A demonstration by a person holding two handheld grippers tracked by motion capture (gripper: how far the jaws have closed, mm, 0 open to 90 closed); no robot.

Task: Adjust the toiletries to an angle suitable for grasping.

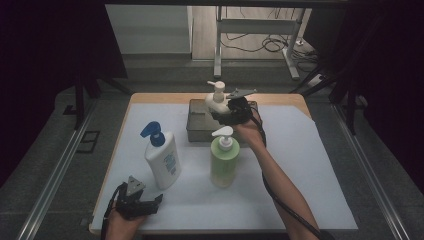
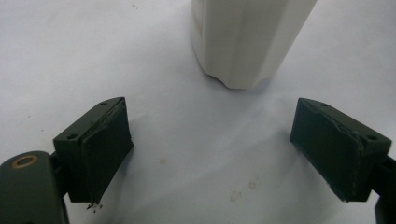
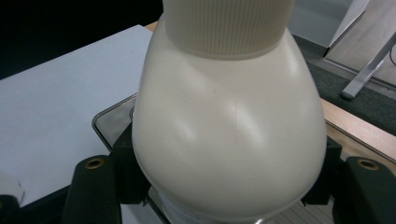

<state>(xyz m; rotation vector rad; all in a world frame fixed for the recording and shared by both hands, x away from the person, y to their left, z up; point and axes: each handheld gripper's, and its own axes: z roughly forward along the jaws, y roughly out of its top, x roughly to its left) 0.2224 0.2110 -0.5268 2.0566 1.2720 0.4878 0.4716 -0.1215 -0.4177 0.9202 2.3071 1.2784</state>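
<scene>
1. Right claw pinching cream pump bottle: smooth, rounded shoulder, ribbed collar, over metal tray.
2. Bottle base hidden below claw.
3. Left claw spread, white bottle ahead, top cut off.

Lab: black curtains, floor cables, test table.
</scene>
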